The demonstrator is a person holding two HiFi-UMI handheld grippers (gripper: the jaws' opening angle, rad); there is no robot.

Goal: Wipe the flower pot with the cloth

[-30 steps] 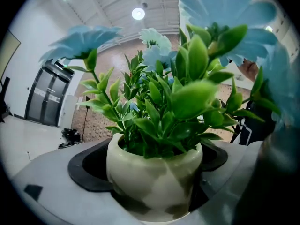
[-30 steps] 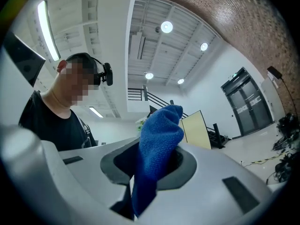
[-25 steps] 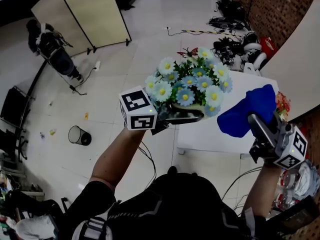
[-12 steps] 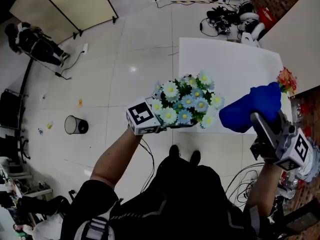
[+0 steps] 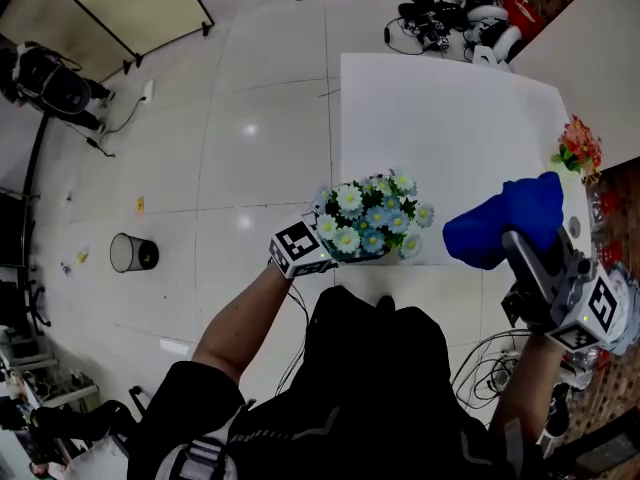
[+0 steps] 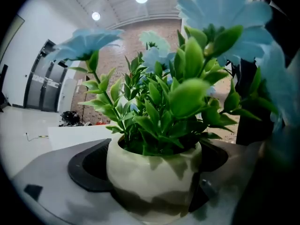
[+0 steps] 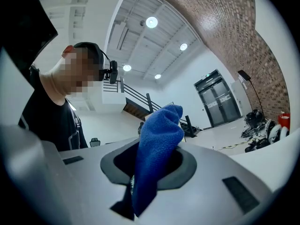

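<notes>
A cream flower pot with green leaves and pale blue daisies sits clamped between the jaws of my left gripper, held up in the air near the front edge of the white table. In the head view the blooms hide the pot itself. My right gripper is shut on a blue cloth, which bunches upward from the jaws. The cloth hangs a short way to the right of the flowers, apart from them.
A small red flower arrangement stands at the table's right edge. Cables and gear lie on the floor beyond the table. A black bin and a folding screen are off to the left.
The pot and the left gripper now appear lower and smaller in the head view, nearer the table's front edge. The right gripper with the cloth has kept nearly the same place.
</notes>
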